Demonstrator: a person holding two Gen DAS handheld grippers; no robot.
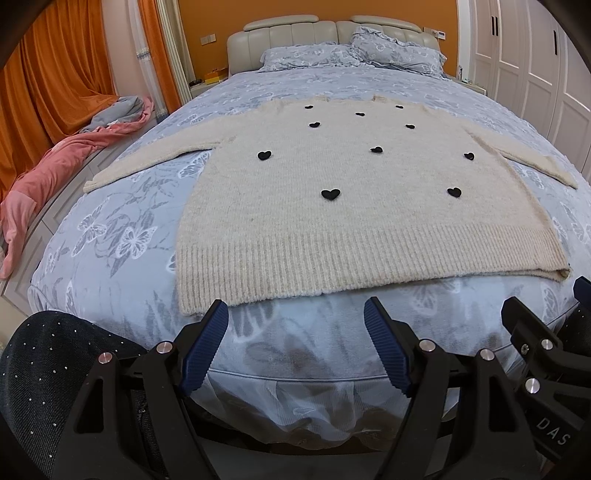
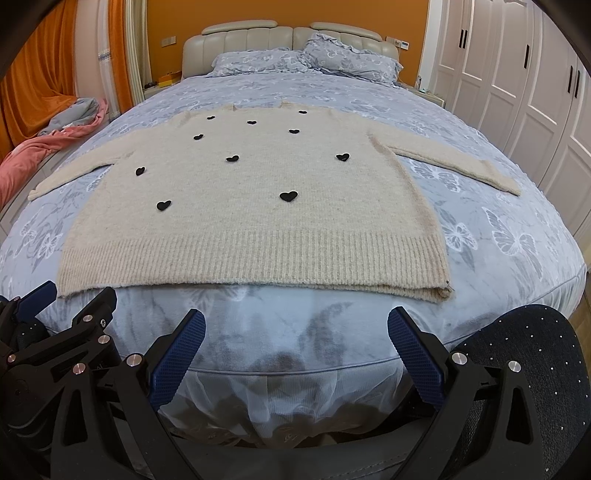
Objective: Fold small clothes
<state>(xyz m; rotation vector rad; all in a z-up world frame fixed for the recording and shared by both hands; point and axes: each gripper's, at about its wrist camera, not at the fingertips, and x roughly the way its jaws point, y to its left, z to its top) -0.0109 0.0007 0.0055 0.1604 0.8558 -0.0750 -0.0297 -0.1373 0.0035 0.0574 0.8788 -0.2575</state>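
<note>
A bed (image 1: 122, 236) in blue butterfly-print bedding stands against an orange wall (image 1: 314, 11), with orange curtains (image 1: 55, 74) on one side and white wardrobe doors (image 2: 517, 74) on the other.

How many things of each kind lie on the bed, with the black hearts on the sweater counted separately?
Sweater: 1
Pillows: 2
Black hearts: 10
Total: 13
</note>
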